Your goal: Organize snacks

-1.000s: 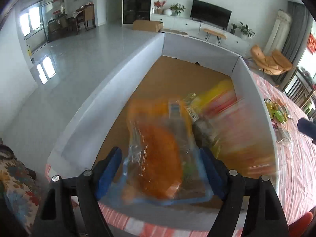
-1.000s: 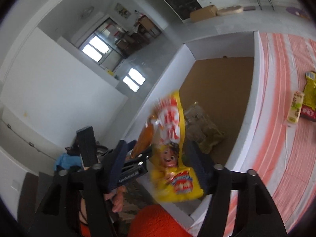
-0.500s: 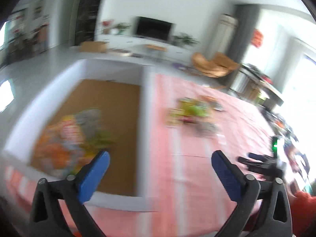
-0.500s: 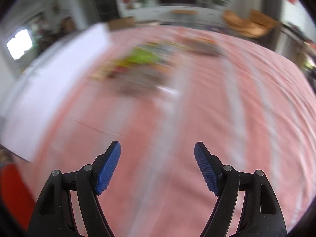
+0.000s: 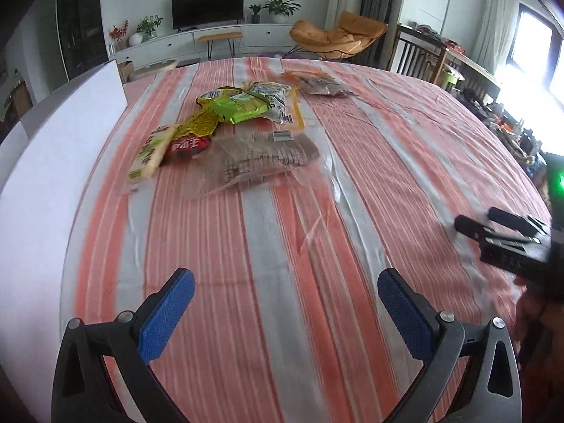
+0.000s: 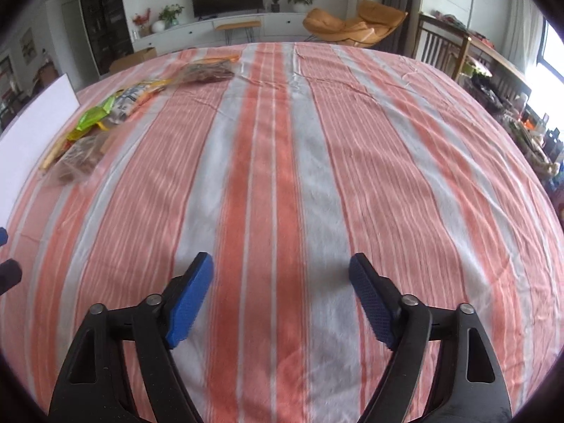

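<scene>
Several snack packs lie in a loose pile on the striped cloth: a clear bag of brown pieces, a bright green pack, a red and gold pack, a pale long pack and a far brown bag. The pile also shows in the right wrist view, far left. My left gripper is open and empty, hovering short of the pile. My right gripper is open and empty over bare cloth; it also shows in the left wrist view.
A white box wall runs along the table's left side, also seen in the right wrist view. The red and grey striped tablecloth covers the table. Chairs and clutter stand beyond the right edge.
Both grippers let go of their snack bags into the white box, opened, and swung right, away from the box, over the striped table. The dropped bags are out of view now.
</scene>
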The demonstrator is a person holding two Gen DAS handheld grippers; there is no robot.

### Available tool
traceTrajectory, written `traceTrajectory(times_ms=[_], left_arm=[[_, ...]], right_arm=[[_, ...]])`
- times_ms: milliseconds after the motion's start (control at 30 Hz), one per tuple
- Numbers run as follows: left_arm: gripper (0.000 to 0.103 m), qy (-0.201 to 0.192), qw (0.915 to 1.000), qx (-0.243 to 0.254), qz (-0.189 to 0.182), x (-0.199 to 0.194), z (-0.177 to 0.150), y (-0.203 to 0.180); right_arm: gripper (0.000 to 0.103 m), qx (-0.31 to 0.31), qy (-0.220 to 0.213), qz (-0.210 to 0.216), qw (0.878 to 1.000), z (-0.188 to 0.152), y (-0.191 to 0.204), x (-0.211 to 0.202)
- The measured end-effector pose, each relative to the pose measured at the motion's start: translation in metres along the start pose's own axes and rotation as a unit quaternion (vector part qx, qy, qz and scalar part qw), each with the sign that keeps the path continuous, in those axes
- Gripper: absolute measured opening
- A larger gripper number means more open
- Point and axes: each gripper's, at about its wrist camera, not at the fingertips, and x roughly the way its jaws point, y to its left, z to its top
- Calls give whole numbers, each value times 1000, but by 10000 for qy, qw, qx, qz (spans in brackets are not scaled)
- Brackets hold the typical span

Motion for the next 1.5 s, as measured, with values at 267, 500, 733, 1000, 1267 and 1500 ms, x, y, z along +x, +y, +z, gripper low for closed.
traceTrajectory(times_ms=[267, 500, 733, 1000, 1267, 1500], left_arm=[[103, 119, 9996, 10, 262, 40, 7, -4], [103, 64, 9985, -109, 530, 59, 26, -7], [103, 60, 9987, -79, 505, 70, 41, -2], [103, 63, 9987, -71, 504, 70, 40, -3], [103, 63, 9987, -71, 505, 70, 40, -3], [103, 62, 9987, -71, 506, 70, 40, -3]], right_arm=[[97, 238, -7, -139, 9996, -1, -2, 7], [98, 47, 114, -2, 9999, 28, 13, 28], [103, 150, 39, -35, 9999, 36, 14, 38], [103, 151, 38, -36, 9999, 36, 14, 38], [103, 152, 37, -35, 9999, 36, 14, 38], [103, 152, 37, -35, 9999, 36, 14, 38]])
